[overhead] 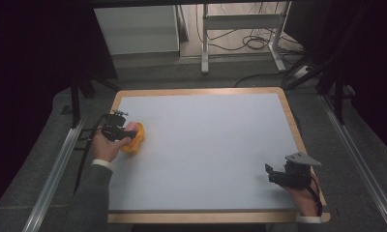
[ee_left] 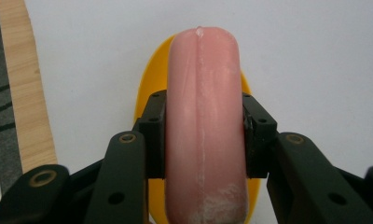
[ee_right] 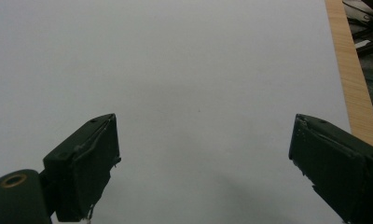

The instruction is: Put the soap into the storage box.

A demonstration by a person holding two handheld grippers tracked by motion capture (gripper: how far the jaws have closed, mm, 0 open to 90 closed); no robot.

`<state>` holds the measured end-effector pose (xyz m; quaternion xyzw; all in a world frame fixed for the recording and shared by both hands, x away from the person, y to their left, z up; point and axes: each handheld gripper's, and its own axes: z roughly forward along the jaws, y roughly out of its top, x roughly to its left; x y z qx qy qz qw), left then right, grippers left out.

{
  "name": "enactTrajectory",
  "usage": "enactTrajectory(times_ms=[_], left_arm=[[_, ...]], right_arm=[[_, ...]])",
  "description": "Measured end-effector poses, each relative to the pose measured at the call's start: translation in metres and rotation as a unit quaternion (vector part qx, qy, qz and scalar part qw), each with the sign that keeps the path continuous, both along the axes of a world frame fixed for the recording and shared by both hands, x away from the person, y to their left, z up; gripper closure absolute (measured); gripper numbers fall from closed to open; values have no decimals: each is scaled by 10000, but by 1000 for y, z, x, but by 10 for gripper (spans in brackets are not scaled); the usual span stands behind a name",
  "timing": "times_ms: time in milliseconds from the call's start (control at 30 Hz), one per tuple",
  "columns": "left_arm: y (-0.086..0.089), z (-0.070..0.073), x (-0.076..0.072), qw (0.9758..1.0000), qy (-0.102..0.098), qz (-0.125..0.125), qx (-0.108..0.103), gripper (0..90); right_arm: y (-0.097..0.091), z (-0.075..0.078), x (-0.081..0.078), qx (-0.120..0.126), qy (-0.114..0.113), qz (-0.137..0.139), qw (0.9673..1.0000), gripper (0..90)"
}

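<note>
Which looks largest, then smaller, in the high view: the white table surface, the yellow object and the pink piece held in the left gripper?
1. White rectangular table surface: by far the largest.
2. Yellow rounded object.
3. Pink rounded piece: smallest, though partly hidden by the left gripper.

A white, wood-edged table (overhead: 206,150) is set on grey carpet (overhead: 322,121); past it, a metal frame (overhead: 240,29) and tangled cables (overhead: 252,43) are seen.
</note>
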<state>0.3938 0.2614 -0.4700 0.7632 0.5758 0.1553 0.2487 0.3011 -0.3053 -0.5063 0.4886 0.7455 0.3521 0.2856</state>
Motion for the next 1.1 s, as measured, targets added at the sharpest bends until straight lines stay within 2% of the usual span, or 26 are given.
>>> enactTrajectory(times_ms=[433, 500, 567, 767, 933, 1100], left_arm=[[0, -14, 3, 9998, 179, -19, -26, 599], [0, -12, 3, 9999, 95, -3, -133, 582], [2, -7, 1, 9999, 11, 50, -151, 476], [7, 14, -11, 9987, -386, 43, -327, 334], [4, 26, -28, 9965, -632, -170, -523, 296], [-3, 28, -45, 9947, -706, -414, -627, 276]], right_arm=[[0, 1, -1, -22, -27, 4, 10000, 82], [1, 1, -1, -30, -43, -5, 10000, 82], [1, 1, -1, -19, -65, -5, 10000, 82], [1, 2, -2, -25, -88, -26, 10000, 83], [2, 2, -2, -34, -129, -21, 9999, 83], [1, 2, -2, -24, -134, -55, 9999, 83]])
